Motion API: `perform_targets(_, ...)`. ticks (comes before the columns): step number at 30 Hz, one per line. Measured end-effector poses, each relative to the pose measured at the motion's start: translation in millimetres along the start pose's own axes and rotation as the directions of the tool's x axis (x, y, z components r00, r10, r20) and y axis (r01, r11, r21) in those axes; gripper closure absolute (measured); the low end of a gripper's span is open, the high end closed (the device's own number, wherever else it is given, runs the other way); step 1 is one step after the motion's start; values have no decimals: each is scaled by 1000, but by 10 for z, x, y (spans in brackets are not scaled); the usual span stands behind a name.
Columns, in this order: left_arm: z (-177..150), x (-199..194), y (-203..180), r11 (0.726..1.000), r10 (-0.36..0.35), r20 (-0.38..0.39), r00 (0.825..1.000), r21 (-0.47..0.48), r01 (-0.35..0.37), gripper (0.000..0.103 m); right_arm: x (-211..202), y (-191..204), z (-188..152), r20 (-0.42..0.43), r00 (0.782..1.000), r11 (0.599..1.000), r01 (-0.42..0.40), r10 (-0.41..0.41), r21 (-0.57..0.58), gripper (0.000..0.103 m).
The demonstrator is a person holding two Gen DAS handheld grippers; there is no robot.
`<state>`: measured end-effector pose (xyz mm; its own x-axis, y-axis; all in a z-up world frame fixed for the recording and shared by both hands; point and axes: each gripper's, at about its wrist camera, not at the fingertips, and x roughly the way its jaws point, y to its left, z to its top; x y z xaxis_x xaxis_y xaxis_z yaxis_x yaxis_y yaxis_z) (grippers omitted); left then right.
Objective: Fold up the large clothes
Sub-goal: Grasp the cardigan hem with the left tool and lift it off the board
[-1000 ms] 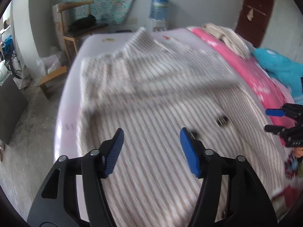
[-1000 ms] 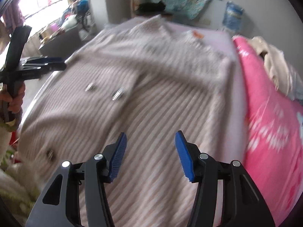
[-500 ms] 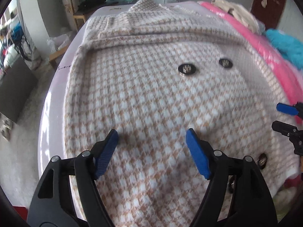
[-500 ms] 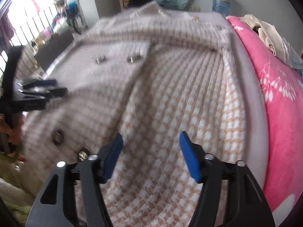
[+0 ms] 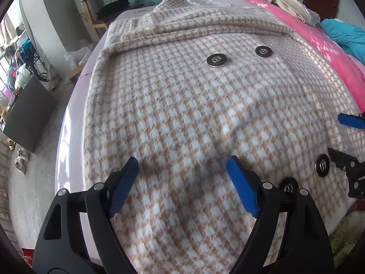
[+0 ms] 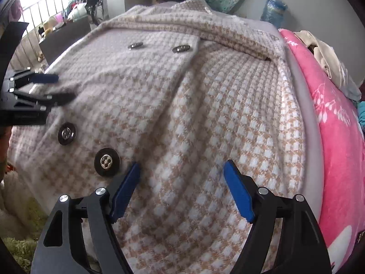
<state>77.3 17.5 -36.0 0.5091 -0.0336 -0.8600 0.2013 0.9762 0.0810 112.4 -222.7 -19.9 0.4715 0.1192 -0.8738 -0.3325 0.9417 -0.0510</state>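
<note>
I hold the left gripper [image 5: 182, 182] and right gripper [image 6: 181, 185] above the houndstooth coat [image 5: 194, 114] at frame bottom, jaws opening, nothing between them.

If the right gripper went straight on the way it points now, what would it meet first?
Most likely the checked coat spread on the bed, just beside the near button. The right gripper points down at bare fabric, its jaws opening with nothing between them.
</note>
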Motion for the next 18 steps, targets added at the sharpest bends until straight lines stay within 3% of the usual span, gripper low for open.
perform_targets(13, -425, -456, 403, 998, -43, 12, 999, -52, 44, 26, -29, -77, -58, 1, 1000, 999, -20, 20, 35, 29)
perform_targets(18, -694, -515, 639, 978, -131, -16, 991, -168, 126, 26, -11, -104, -61, 4, 999, 998, -33, 32, 44, 28)
